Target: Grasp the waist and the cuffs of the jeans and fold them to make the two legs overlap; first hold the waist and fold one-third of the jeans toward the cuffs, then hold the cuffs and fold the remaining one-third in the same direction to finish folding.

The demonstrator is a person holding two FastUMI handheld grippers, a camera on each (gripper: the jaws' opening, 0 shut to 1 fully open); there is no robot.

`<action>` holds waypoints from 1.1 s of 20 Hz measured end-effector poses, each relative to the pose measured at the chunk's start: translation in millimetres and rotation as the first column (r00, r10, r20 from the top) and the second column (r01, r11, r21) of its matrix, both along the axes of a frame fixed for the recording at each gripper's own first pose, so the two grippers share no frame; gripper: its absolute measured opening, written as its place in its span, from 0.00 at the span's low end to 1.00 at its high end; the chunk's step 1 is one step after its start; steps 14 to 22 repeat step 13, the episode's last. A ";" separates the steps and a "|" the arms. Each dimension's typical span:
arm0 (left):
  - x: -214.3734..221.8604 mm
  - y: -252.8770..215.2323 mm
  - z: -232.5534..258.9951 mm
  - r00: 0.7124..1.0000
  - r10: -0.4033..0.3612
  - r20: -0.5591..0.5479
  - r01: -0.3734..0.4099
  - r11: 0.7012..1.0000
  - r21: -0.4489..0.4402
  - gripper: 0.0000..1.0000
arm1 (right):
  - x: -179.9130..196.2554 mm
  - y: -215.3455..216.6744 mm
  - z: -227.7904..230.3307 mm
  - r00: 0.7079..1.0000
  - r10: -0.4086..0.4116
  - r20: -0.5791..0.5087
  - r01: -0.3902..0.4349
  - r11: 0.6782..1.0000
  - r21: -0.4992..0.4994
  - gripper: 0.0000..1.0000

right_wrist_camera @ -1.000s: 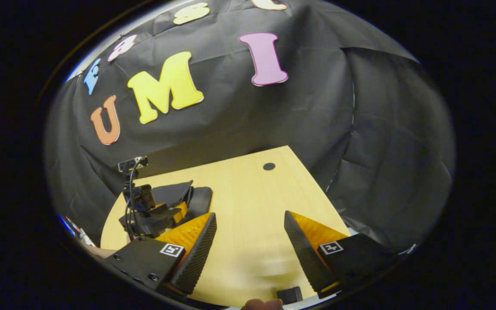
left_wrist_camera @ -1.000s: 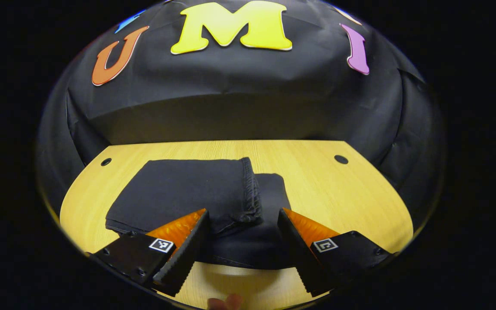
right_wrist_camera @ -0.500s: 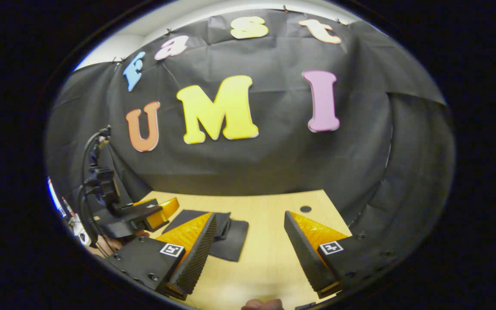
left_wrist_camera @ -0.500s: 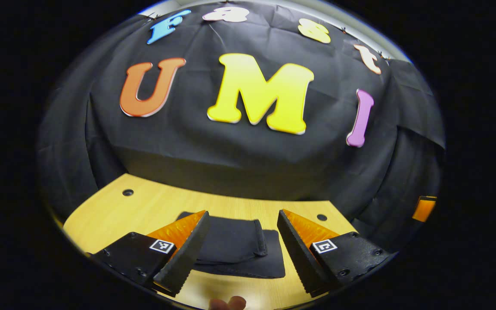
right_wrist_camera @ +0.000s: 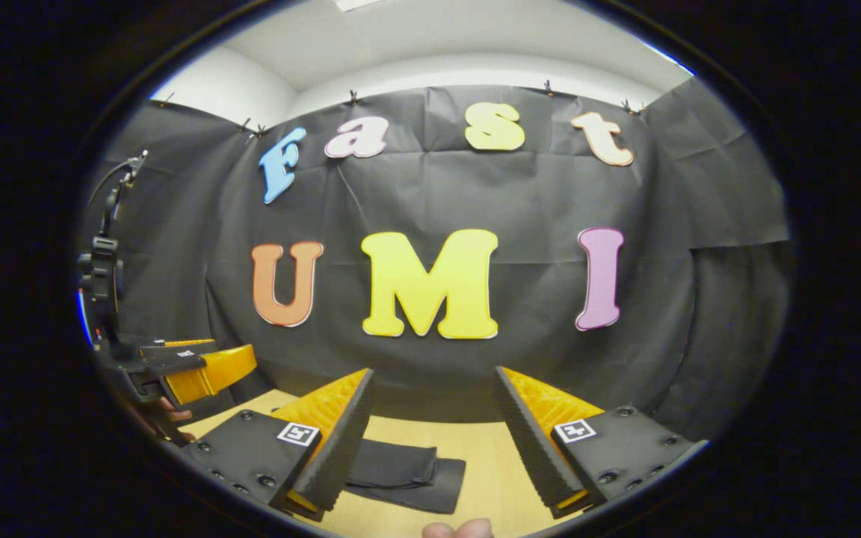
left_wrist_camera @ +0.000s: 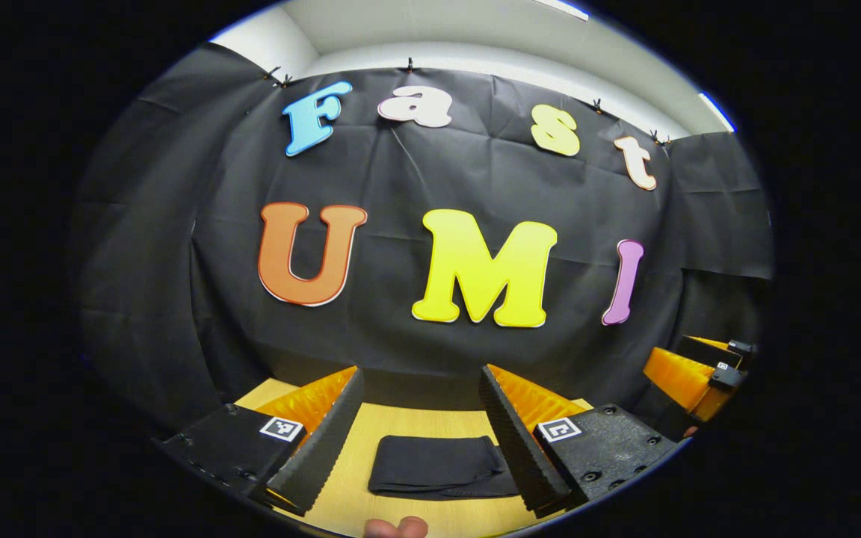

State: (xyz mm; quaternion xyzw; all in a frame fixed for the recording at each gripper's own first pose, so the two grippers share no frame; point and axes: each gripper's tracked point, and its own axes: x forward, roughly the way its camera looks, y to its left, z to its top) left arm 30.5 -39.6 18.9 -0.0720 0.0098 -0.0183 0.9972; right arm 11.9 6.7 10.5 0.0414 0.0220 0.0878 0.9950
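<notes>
The dark jeans (left_wrist_camera: 438, 467) lie folded into a compact flat bundle on the wooden table (left_wrist_camera: 359, 486). In the left gripper view they sit low between my left gripper's (left_wrist_camera: 419, 381) fingers, well below and ahead of them. That gripper is open and holds nothing. In the right gripper view the same jeans (right_wrist_camera: 408, 474) lie at the lower left, partly behind the left finger (right_wrist_camera: 337, 418). My right gripper (right_wrist_camera: 434, 385) is open and empty, raised above the table. The left gripper (right_wrist_camera: 199, 370) also appears at the left edge of the right gripper view, and the right gripper (left_wrist_camera: 688, 377) at the right edge of the left gripper view.
The black cloth wall (left_wrist_camera: 430, 187) rises behind the table, with a white wall and ceiling (right_wrist_camera: 430, 52) above it. A fingertip (left_wrist_camera: 397, 527) of the person's hand peeks in at the bottom of each view. Cables and a mount (right_wrist_camera: 105, 246) ride above the left gripper.
Both grippers have lifted and drawn back from the table, tilting upward; the jeans stay folded on the table and look smaller and lower in both views. Both stay open.
</notes>
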 end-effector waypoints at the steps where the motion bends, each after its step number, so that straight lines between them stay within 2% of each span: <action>1: -5.1 3.1 2.3 1.000 0.005 0.009 -0.005 1.000 0.014 0.98 | -3.6 0.3 -0.7 1.000 -0.015 -0.003 0.015 1.000 0.012 0.98; 2: -8.1 4.8 5.2 1.000 0.008 0.019 -0.008 1.000 0.030 0.98 | -5.7 1.2 -3.2 1.000 -0.028 -0.013 0.028 0.999 0.025 0.95; 3: -11.6 7.0 6.4 1.000 0.008 0.028 -0.009 0.999 0.035 1.00 | -8.4 1.0 -7.3 0.999 -0.039 -0.025 0.039 0.999 0.034 0.98; 4: -15.2 5.2 5.3 1.000 0.002 0.027 -0.003 1.000 0.022 0.98 | -10.1 0.0 -9.5 0.998 -0.054 -0.029 0.055 0.998 0.030 0.92; 7: -18.1 -1.1 5.1 0.999 -0.010 0.038 0.009 1.000 0.013 0.98 | -14.3 -6.2 -13.6 0.995 -0.093 -0.029 0.093 0.996 0.008 0.92; 8: -18.9 -1.9 4.0 0.999 -0.012 0.039 0.011 1.000 0.016 0.98 | -14.2 -7.1 -14.6 0.994 -0.102 -0.027 0.102 0.995 0.003 0.98; 9: -19.5 -2.9 5.2 0.999 -0.014 0.041 0.014 1.000 0.016 0.98 | -14.4 -6.6 -15.0 0.994 -0.106 -0.027 0.106 0.994 0.002 0.92; 12: -18.0 -2.8 6.3 0.999 -0.009 0.044 0.009 1.000 0.015 0.98 | -14.3 -5.5 -14.7 0.994 -0.111 -0.020 0.111 0.994 0.002 0.92; 13: -17.9 -2.2 6.0 0.999 -0.009 0.038 0.008 1.000 0.020 0.88 | -14.7 -7.1 -12.8 0.993 -0.117 -0.012 0.117 0.993 0.002 0.98; 22: -17.9 -2.2 6.0 0.999 -0.009 0.038 0.008 1.000 0.020 0.88 | -14.7 -7.1 -12.8 0.993 -0.117 -0.012 0.117 0.993 0.002 0.98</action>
